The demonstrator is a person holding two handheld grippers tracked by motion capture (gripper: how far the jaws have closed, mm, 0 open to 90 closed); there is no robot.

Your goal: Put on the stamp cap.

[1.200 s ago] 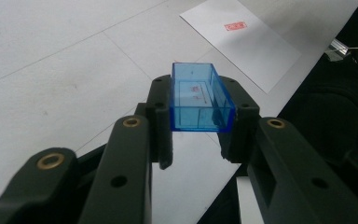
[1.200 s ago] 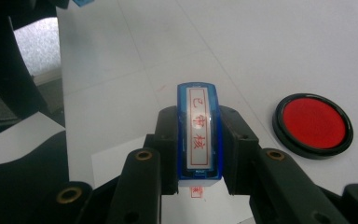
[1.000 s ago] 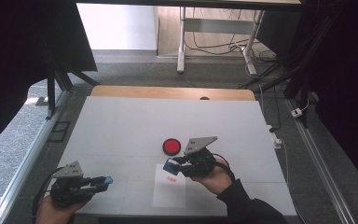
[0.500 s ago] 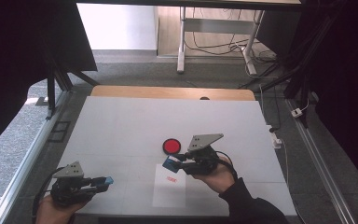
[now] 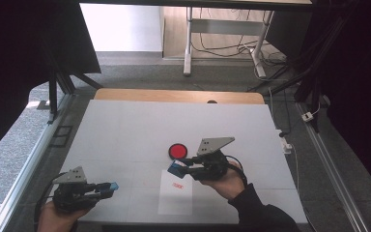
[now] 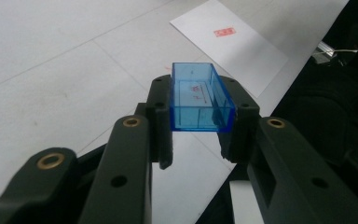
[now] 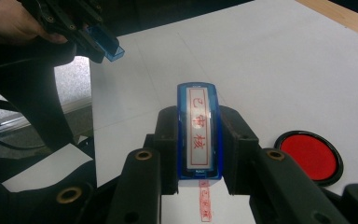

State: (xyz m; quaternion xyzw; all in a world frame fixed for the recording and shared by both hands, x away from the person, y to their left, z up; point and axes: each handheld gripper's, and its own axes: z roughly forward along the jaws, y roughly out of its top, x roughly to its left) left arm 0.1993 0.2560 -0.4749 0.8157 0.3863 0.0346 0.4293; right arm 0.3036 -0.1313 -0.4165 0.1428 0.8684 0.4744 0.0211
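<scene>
My left gripper (image 5: 107,186) sits at the table's near left corner, shut on a clear blue stamp cap (image 6: 200,97) that sticks out past its jaws. My right gripper (image 5: 176,168) is shut on a blue stamp (image 7: 199,130), whose face with red characters turns up toward the camera. The stamp hangs just above the far edge of a white paper (image 5: 176,200) that carries a red imprint (image 5: 177,185). A round red ink pad (image 5: 178,151) lies just beyond the stamp. The right gripper view also shows the cap (image 7: 108,45) in the other gripper at top left.
The white table (image 5: 149,125) has a wooden strip (image 5: 174,95) along its far edge. Metal rails run along the left and right sides. Dark frames, desk legs and cables stand on the floor beyond the table.
The right gripper with the stamp has edged slightly away from the paper toward the ink pad. The left gripper and cap have not moved.
</scene>
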